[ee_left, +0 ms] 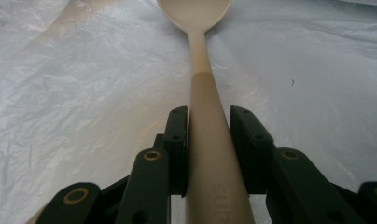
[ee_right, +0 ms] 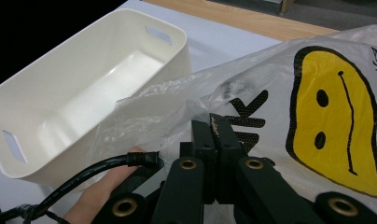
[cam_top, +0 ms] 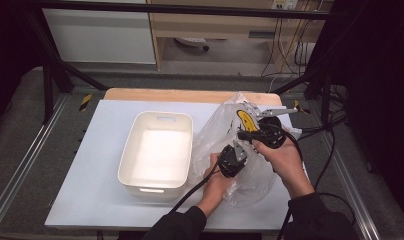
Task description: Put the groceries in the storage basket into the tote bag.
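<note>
Gripping a beige spoon (ee_left: 206, 116) by its handle, the left tongs (ee_left: 209, 140) sit inside a clear plastic bag (cam_top: 225, 135), jaws clamped on either side of the shaft, with the bowl pointing toward twelve o'clock in the left gripper view. The right tongs (ee_right: 214, 135) are pressed together on the bag's edge, beside its yellow smiley print (ee_right: 336, 116). On the table (cam_top: 90, 190), a white bin (cam_top: 157, 150) stands at nine o'clock from the bag, just beside it.
</note>
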### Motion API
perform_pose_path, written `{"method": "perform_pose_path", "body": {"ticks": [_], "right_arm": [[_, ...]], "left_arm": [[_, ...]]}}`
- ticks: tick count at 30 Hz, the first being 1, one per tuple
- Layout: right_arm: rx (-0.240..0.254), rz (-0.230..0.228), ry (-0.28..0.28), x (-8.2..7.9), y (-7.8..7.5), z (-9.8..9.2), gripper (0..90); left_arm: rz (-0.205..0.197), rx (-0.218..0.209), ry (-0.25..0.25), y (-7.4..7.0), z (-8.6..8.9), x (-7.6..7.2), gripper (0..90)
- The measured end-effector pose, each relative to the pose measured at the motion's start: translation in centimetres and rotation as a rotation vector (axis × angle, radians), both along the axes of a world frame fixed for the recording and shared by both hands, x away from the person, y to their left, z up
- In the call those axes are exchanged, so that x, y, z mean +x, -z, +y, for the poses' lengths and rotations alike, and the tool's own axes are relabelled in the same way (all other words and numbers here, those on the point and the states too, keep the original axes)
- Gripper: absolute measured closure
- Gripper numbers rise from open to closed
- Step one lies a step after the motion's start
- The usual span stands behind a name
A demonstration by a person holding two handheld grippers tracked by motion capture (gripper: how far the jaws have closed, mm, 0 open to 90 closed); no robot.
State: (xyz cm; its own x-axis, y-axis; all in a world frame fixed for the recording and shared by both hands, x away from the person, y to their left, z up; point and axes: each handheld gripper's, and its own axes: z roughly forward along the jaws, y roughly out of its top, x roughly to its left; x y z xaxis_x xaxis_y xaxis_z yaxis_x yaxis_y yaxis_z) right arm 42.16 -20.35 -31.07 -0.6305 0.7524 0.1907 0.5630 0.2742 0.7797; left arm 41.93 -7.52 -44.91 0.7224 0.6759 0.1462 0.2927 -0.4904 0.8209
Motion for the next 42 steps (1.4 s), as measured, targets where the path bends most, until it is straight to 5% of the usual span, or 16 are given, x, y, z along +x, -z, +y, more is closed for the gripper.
{"method": "perform_pose_path", "body": {"ticks": [5,7,11,18,31,42], "right_arm": [[0.002,0.010,0.004,-0.2,0.5,-0.2,90.0],[0.005,0.018,0.005,-0.2,0.8,-0.3,90.0],[0.010,0.026,0.008,-0.3,1.1,-0.5,90.0],[0.004,0.021,0.027,-0.3,1.4,-0.8,90.0],[0.000,0.024,0.064,-0.9,3.6,-0.9,90.0],[-0.004,0.040,0.062,-1.4,6.3,-0.8,90.0]], "left_arm": [[0.062,0.023,0.000,0.8,0.0,0.1,68.1],[0.057,0.024,-0.011,0.8,0.0,0.1,68.1],[0.128,0.022,-0.006,1.0,0.2,0.0,65.5],[0.098,0.008,-0.010,0.1,2.2,-2.5,48.8],[0.079,-0.156,0.035,-3.1,6.9,-7.5,47.2],[0.072,-0.206,0.057,-5.3,9.2,-9.7,34.9]]}}
